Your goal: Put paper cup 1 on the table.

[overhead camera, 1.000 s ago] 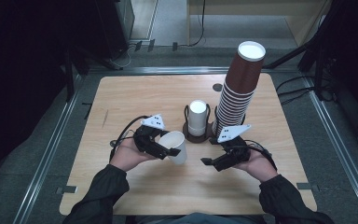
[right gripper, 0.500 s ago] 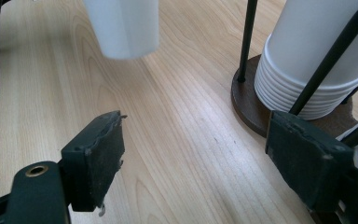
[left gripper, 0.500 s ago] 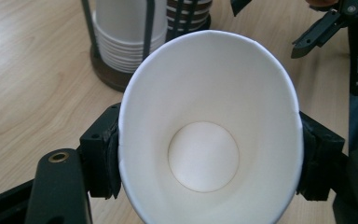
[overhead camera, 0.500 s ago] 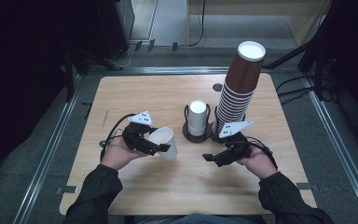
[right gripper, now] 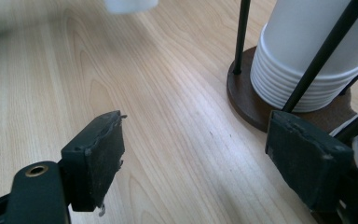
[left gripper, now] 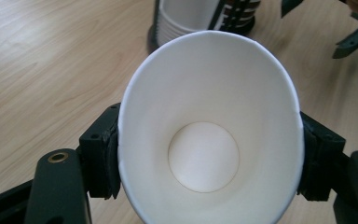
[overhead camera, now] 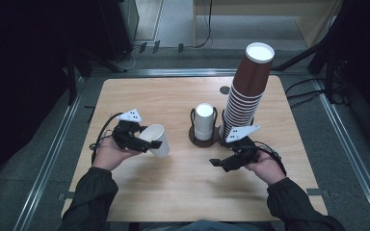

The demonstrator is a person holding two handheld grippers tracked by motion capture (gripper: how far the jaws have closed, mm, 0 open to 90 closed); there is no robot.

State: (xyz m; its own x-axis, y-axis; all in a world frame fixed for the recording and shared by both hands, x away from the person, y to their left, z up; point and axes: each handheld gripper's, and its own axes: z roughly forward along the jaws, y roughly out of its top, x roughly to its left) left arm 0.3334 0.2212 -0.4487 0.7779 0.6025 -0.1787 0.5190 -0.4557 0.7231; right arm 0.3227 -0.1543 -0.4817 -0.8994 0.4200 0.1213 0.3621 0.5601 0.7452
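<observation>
The pale wooden worktop [overhead camera: 183, 192] carries a tall leaning stack of brown paper cups [overhead camera: 246, 91] at the upper right of the high view and, just left of it, a short stack of white paper cups in a dark wire holder [overhead camera: 204, 122]. Over the last second the left gripper [overhead camera: 134, 140] has drawn away from that holder toward the left of the frame, carrying a single white paper cup [overhead camera: 155, 139] clear of the stack; in the left gripper view its jaws clench the cup's sides, mouth toward the camera. The right gripper [overhead camera: 227, 162] has stayed low at centre right, jaws released and empty. One cup looks separated, probably ready for placing.
</observation>
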